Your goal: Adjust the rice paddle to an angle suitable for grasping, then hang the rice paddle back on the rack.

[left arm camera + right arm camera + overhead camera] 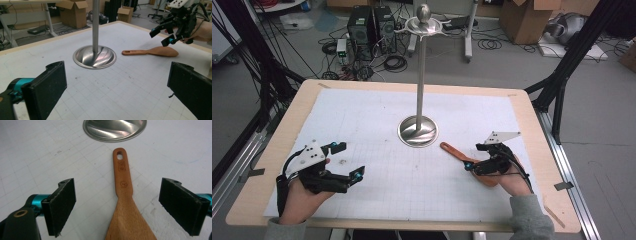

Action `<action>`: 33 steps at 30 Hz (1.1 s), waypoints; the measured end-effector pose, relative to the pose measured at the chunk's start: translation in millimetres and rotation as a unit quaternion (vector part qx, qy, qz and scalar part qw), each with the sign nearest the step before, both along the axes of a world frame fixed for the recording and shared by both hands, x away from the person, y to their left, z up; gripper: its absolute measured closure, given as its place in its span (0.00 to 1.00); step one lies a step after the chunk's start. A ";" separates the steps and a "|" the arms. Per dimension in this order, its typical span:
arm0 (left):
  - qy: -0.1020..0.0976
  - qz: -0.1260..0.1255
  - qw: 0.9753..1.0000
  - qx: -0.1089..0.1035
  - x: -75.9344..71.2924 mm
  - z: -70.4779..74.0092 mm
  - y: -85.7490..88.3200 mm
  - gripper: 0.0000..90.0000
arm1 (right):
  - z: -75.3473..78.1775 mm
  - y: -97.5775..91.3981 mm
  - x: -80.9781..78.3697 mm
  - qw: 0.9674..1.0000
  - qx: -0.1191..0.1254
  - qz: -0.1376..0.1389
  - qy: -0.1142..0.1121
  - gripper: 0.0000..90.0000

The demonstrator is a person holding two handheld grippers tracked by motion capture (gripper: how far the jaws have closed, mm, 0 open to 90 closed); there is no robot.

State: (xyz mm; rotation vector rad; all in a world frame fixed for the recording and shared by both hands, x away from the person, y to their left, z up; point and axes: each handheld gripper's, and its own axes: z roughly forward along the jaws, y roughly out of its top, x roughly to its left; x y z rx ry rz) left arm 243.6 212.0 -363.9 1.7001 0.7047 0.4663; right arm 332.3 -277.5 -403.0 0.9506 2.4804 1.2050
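Note:
A wooden spatula (454, 151) lies flat on the white gridded mat, its holed handle end pointing at the stand's base. My right gripper (472, 161) hovers just over the spatula's blade, open. In the right gripper view the spatula (123, 185) runs between the two wide-apart pads (62, 205) of the right gripper (117, 207), neither touching it. My left gripper (348, 160) is open at the mat's near left with nothing between its jaws. The left gripper view shows the left gripper (117, 85), the spatula (155, 51) and the right gripper (158, 38) above it.
A tall metal stand (420, 75) rises from a round shiny base (417, 131) at the mat's middle, with hooks and a knob on top. The base (95, 57) lies just left of the spatula's handle tip. A wooden table edge (532, 125) frames the mat.

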 end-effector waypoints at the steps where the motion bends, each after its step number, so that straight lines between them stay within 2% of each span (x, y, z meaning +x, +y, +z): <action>1: 0.000 0.001 1.000 0.000 -0.8 -0.1 1.1 0.03 | 0.9 1.6 0.7 1.000 -0.004 0.002 0.003 0.14; 12: 0.004 0.014 1.000 0.002 -8.1 -2.3 8.1 0.03 | 5.9 12.6 12.6 0.999 -0.024 0.021 0.004 0.14; 20: 0.004 0.023 1.000 0.005 -13.1 -2.4 14.1 0.03 | 4.1 20.5 20.2 0.999 -0.026 0.030 0.002 0.14; 27: 0.003 0.022 1.000 0.007 -14.4 -3.0 13.1 0.03 | 1.6 19.7 23.0 0.999 -0.027 0.034 0.008 0.15; 33: 0.006 0.025 1.000 0.013 -15.9 -5.3 14.9 0.03 | 3.0 22.7 28.5 0.998 -0.045 0.039 0.011 0.15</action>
